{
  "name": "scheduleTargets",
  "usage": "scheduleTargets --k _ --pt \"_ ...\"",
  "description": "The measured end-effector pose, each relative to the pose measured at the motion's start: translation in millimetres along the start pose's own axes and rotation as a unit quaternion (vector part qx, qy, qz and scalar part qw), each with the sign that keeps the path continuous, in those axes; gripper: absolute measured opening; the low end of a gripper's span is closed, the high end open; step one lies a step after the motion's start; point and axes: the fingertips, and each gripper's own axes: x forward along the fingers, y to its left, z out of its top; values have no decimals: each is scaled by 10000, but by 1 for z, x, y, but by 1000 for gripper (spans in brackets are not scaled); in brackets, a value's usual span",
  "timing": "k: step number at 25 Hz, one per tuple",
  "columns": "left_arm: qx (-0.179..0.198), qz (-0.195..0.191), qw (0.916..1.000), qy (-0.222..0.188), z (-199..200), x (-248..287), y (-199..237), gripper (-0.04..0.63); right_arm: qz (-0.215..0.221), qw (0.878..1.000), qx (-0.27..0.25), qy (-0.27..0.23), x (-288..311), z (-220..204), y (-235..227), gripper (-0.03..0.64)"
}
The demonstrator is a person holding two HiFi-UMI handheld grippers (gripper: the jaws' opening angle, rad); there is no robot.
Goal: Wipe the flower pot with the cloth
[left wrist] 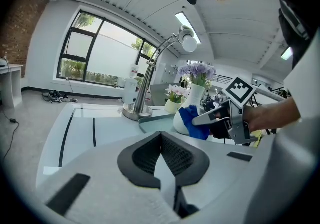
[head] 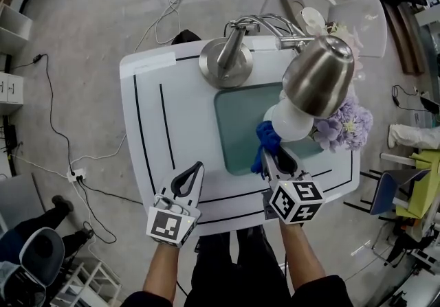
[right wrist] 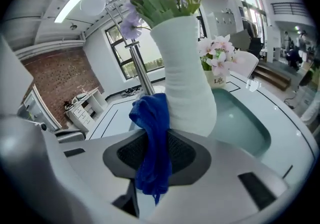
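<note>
Blue cloth lies against white flower pot's left side in head view, pinched by right gripper; left gripper well left of pot, over table. Left gripper view: jaws pressed together, nothing btwn. Right gripper view: jaws clamp cloth, which touches pot.

Head view looks down; both low gripper views share the flower pot.

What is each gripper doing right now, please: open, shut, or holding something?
Left gripper: shut, holding nothing.
Right gripper: shut on the blue cloth, held against the white flower pot.
</note>
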Motion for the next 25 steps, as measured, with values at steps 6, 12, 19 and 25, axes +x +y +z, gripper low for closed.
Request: scheduleTargets --k 6,12,19,25 --pt "43 -12 10000 28 5 6 0 8 262 9978 -584 -170 -7 14 24 106" --pt "40 -53 10000 18 6 6 -12 8 192 9985 -269 -445 10 37 18 106" --pt "101 6 9999 85 1 3 -26 8 191 9996 -228 -32 17 1 3 106" --pt "232 83 9997 76 7 -4 -48 8 833 9958 -382 -3 -11 -7 19 106"
